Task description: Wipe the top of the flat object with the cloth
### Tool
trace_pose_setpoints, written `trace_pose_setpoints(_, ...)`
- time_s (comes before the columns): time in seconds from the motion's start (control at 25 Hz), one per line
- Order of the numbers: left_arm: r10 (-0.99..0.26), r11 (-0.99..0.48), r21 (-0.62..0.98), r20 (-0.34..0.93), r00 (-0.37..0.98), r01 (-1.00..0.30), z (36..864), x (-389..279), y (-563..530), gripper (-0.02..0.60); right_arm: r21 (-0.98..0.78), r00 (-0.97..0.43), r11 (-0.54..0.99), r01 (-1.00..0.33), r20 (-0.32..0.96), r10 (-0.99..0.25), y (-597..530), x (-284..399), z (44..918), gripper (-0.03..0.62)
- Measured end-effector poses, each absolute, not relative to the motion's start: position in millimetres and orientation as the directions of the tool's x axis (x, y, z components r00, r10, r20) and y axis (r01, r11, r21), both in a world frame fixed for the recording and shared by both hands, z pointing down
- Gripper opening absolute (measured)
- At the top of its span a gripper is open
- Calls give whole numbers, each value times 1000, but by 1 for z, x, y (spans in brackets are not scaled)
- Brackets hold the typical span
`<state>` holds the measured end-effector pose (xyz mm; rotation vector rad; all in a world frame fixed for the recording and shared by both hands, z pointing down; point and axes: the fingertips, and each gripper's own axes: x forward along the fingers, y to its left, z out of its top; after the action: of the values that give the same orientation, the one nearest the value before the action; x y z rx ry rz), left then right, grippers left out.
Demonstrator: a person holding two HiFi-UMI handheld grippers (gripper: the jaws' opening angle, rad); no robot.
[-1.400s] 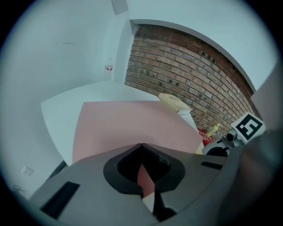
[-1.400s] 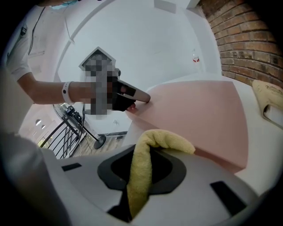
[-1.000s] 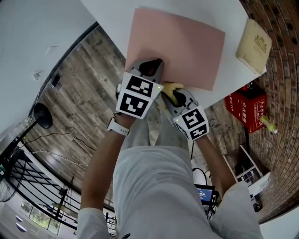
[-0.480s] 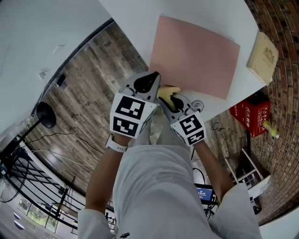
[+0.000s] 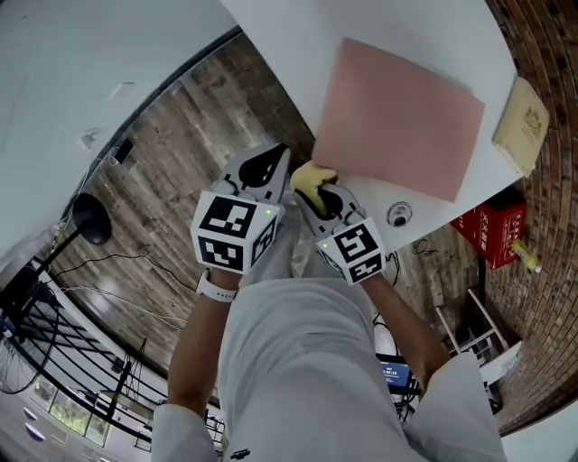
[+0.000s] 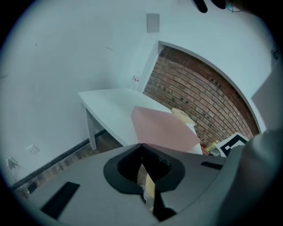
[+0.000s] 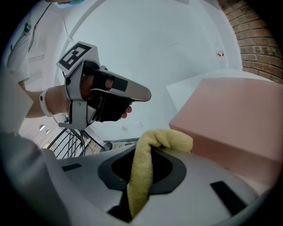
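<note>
A: First entry?
B: Board (image 5: pixel 397 117); pink; lies flat on white table (image 5: pixel 280 27); fills upper right of head view, one corner toward frame centre.
A: Second?
B: Cloth (image 7: pixel 143 172); yellow; pinched in right gripper (image 7: pixel 142 154), jaws pressed onto it from both sides; hangs down at lower centre of right gripper view, folds over at top toward right; sits just beside board's near corner; cannot tell whether touching. Seen in head view at centre, at table's edge.
A: Third?
B: Left gripper (image 6: pixel 141 146); jaws drawn together, tips meeting, thin slit behind them; pale sliver in slit, not identifiable. Held at centre left of head view over wooden floor (image 5: pixel 181 117), just left of right gripper, off table, apart from board. Shows again at upper left of right gripper view, marker cube uppermost.
A: Rest of lot?
B: Book (image 5: pixel 522 126); beige; lies at table's right edge, apart from board. Small round item (image 5: pixel 398 215); on table near its lower edge, below board in frame. Crate (image 5: pixel 492 230); red; stands on floor at right of head view, below table's edge. Brick wall (image 6: pixel 199 97); behind table, right half of left gripper view.
</note>
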<state>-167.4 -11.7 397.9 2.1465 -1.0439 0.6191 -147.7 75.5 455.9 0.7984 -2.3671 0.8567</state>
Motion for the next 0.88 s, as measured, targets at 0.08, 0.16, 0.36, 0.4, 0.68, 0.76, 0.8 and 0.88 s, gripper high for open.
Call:
trace_pose_setpoints(0.08,-505,-454,359,650,568,-815,399,-174,-15,18,-398,-714,645,-653,609,-346,75,-160,453,61)
trace_pose_setpoints(0.16,-504,-447,368,650,569,-815,401,-178,-16,18,-405,-719,643,-650,600,-350,74,-168,447,61)
trace_pose_setpoints(0.36,-523,-441,371,634,570,-817,395,-187,-24,18,-387,-723,664,-640,596,-349,64,-184,425,61)
trace_pose_setpoints(0.4,-529,-439,371,629,569,-818,393,-189,-27,18,-375,-724,677,-633,597,-346,62,-187,421,61)
trace_pose_setpoints(0.68,-544,-439,372,614,572,-818,386,-198,-34,18,-348,-575,508,-788,712,-404,29,-164,425,63)
trace_pose_setpoints(0.76,-548,-436,376,610,573,-817,384,-201,-36,18,-342,-527,441,-830,742,-414,19,-153,428,63)
trace_pose_setpoints(0.8,-549,-434,379,608,574,-817,384,-203,-37,18,-334,-506,420,-844,756,-416,14,-148,429,63)
trace_pose_setpoints(0.88,-551,-431,383,605,575,-817,384,-205,-38,18,-311,-475,402,-861,774,-418,6,-141,428,63)
